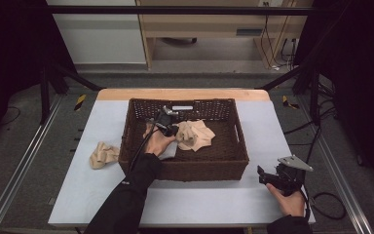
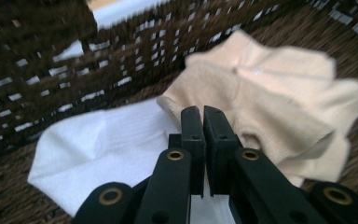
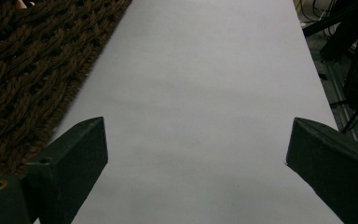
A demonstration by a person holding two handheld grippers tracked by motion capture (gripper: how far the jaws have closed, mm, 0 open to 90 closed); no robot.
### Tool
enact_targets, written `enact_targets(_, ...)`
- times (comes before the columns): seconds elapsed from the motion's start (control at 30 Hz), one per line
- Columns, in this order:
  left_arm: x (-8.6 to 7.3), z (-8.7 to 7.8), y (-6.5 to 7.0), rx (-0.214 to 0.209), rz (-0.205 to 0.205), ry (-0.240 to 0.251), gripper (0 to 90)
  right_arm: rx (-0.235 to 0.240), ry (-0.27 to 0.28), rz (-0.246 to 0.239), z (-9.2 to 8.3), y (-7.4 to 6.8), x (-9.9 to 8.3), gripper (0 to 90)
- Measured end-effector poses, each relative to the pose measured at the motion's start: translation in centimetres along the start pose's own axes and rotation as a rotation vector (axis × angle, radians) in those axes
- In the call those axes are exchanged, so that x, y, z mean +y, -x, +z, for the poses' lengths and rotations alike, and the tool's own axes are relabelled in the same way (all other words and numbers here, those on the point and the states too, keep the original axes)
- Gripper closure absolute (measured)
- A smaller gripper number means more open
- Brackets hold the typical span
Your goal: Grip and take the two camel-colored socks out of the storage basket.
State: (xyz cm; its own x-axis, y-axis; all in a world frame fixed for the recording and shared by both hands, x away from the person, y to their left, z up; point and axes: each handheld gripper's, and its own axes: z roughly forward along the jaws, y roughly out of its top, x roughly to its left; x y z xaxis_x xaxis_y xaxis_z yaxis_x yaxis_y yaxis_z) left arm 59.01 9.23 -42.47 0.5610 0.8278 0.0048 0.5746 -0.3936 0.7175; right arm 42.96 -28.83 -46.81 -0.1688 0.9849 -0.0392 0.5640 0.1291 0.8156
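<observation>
Black jaws of right gripper (image 1: 268,176) spread wide, nothing between, over bare white table (image 1: 199,200) at near right corner, just beside basket's outer wall. Held in person's right hand (image 1: 288,201). Brown wicker basket (image 1: 185,169) mid-table, w/ left forearm reaching in over near rim. Inside: left gripper (image 1: 171,130), jaws closed together. In left gripper view, tips meet at seam btwn white cloth (image 2: 98,149) and beige cloth (image 2: 279,102); can't tell whether any fabric is pinched. White cloth flat on basket floor, near-left part; beige cloth crumpled, touching it, toward basket centre. Outside, left of basket on table: second beige cloth (image 1: 102,155), bunched, just beside basket wall.
</observation>
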Motion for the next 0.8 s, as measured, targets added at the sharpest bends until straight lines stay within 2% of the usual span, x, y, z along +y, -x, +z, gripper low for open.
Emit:
enact_targets(0.07,0.1,-0.6,0.0,-0.014,-0.002,0.042,87.2,-0.001,0.000,0.000,0.0,0.0,0.0,5.7)
enact_targets(0.1,0.1,-0.6,0.0,-0.014,-0.002,0.042,87.2,-0.001,0.000,-0.001,0.0,0.0,0.0,5.7)
enact_targets(0.13,0.3,-1.3,0.0,-0.020,0.011,0.082,87.3,-0.001,-0.001,-0.001,0.0,0.0,0.0,5.6)
enact_targets(0.17,0.3,-1.3,0.0,-0.020,0.011,0.082,87.3,-0.002,-0.001,-0.002,0.0,0.0,0.0,5.7)
enact_targets(0.2,0.5,-2.1,-0.1,-0.026,0.015,0.123,87.4,-0.003,-0.001,-0.002,0.0,0.0,0.0,5.7)
enact_targets(0.4,1.2,-4.7,0.1,-0.067,0.003,0.265,87.6,-0.004,0.001,-0.001,0.0,0.0,0.0,5.6)
enact_targets(0.43,1.2,-4.7,0.1,-0.067,0.003,0.265,87.6,-0.004,0.001,-0.001,0.0,0.0,0.0,5.6)
enact_targets(0.5,1.5,-6.0,0.4,-0.089,0.003,0.322,87.6,-0.005,0.000,0.001,0.0,0.0,0.0,5.6)
enact_targets(0.6,1.8,-7.1,0.8,-0.099,0.011,0.368,87.7,-0.007,0.001,0.000,0.0,0.0,0.0,5.6)
enact_targets(0.63,1.8,-7.1,0.8,-0.099,0.011,0.368,87.7,-0.007,0.001,0.000,0.0,0.0,0.0,5.6)
enact_targets(0.67,1.9,-7.8,1.0,-0.102,0.017,0.394,87.8,-0.008,-0.001,0.001,0.0,0.0,0.0,5.6)
enact_targets(0.7,1.9,-7.8,1.0,-0.102,0.017,0.394,87.8,-0.008,-0.001,0.002,0.0,0.0,0.0,5.6)
enact_targets(0.73,2.1,-8.6,1.2,-0.110,0.016,0.420,87.8,-0.008,0.000,0.001,0.0,0.1,0.0,5.6)
enact_targets(0.77,2.1,-8.6,1.2,-0.110,0.016,0.420,87.8,-0.008,0.000,0.001,0.0,0.1,0.0,5.6)
enact_targets(0.8,2.2,-9.4,1.2,-0.120,0.012,0.441,87.8,-0.007,0.001,0.002,0.0,0.0,0.0,5.6)
